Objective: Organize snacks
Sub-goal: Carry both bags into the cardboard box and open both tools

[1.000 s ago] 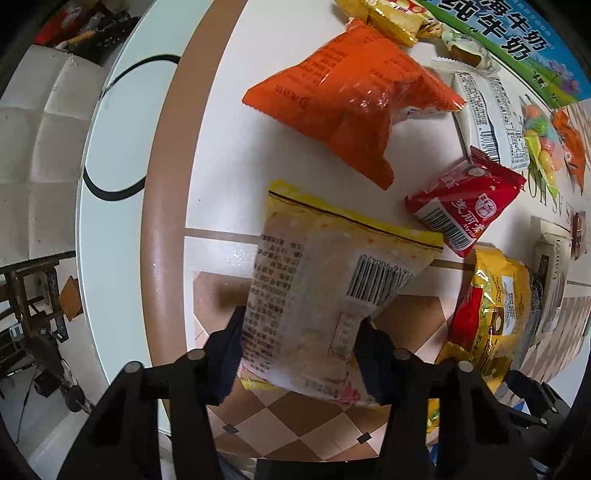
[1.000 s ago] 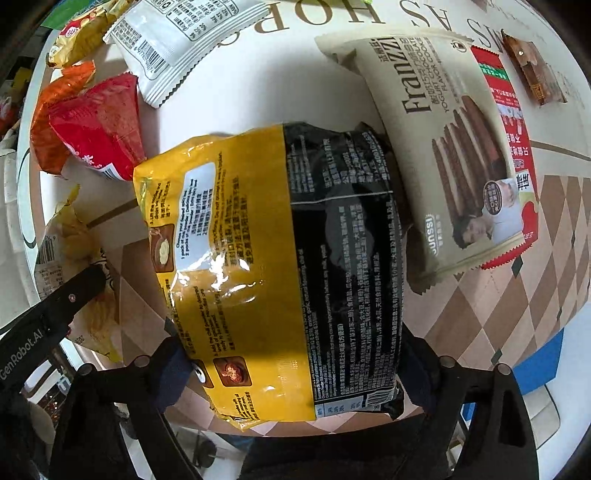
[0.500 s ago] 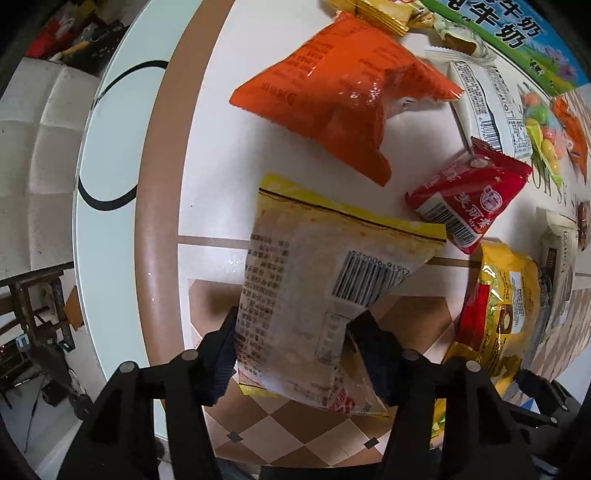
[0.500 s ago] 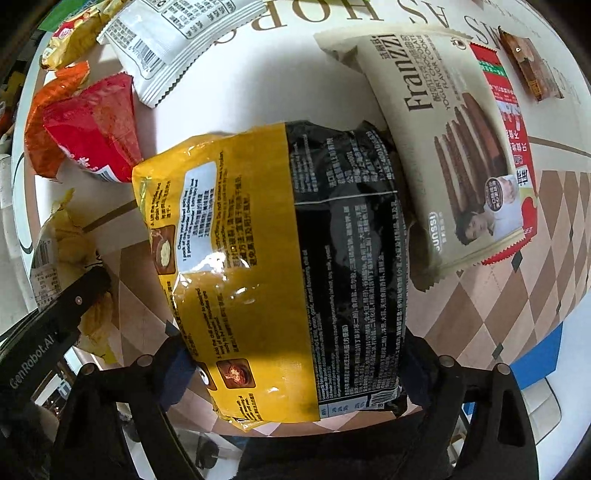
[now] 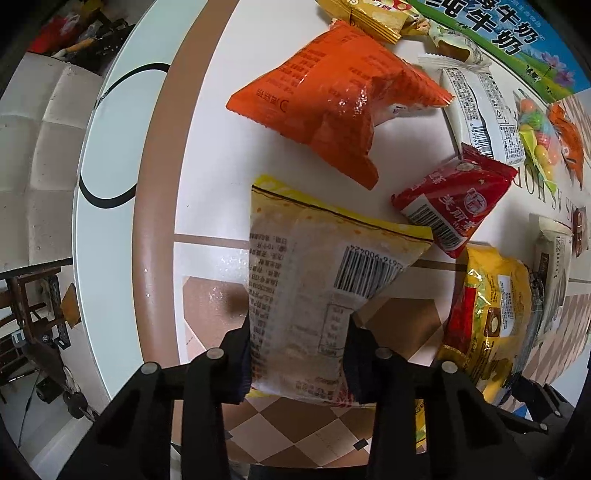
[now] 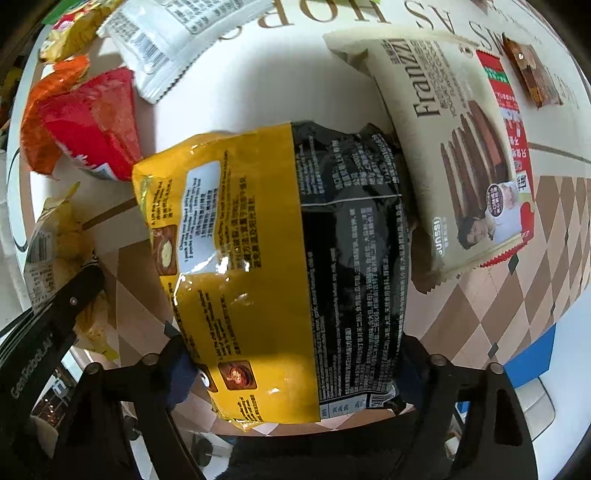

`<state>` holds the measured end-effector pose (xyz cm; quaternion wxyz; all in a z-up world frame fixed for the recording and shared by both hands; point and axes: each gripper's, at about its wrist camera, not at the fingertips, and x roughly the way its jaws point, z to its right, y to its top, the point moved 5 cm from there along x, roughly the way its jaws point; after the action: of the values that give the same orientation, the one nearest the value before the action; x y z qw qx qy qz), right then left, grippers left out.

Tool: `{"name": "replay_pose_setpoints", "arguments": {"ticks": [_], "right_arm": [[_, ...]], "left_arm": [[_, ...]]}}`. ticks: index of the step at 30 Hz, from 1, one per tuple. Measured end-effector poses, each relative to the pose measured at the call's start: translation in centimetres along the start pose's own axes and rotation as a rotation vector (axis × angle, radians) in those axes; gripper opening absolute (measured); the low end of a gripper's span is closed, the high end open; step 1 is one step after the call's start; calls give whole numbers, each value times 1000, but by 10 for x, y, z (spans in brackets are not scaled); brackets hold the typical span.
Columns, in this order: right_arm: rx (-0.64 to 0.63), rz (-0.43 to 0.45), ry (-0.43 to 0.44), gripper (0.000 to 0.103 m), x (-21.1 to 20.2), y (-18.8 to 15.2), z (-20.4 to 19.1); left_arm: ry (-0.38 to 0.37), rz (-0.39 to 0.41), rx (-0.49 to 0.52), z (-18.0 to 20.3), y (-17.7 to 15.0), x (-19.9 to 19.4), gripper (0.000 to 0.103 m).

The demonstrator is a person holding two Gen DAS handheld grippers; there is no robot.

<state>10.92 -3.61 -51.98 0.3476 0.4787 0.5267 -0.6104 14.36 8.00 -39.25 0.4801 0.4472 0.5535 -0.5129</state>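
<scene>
My left gripper [image 5: 297, 354] is shut on a pale snack bag with a yellow edge and a barcode [image 5: 314, 280], held above the round table. My right gripper [image 6: 291, 373] is shut on a big yellow and black snack bag [image 6: 280, 266], which also shows in the left wrist view [image 5: 491, 317]. The left gripper's arm [image 6: 48, 314] and its pale bag [image 6: 51, 236] show at the left of the right wrist view.
An orange bag [image 5: 336, 107], a red packet [image 5: 454, 199], a white packet [image 5: 480, 107], candies [image 5: 535, 129] and a milk carton [image 5: 498, 33] lie further out. A beige Franzzi biscuit pack [image 6: 458, 147] lies beside the yellow bag. The table's brown rim [image 5: 155, 206] curves at left.
The left gripper has shifted slightly with its bag; the orange bag sits a little further left in view. The right gripper and its bag have barely moved.
</scene>
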Motion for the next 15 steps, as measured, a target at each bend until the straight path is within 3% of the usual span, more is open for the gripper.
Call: {"name": "replay_pose_setpoints", "arguments": {"ticks": [8,15], "right_arm": [[-60,71,11,88,-20,-28,3],[-125,126,102,88,-73,-54,24]], "left_arm": [[18,29,9,-4,-18,-18,31],[-46,80,2,0,-38,-73,31]]}}
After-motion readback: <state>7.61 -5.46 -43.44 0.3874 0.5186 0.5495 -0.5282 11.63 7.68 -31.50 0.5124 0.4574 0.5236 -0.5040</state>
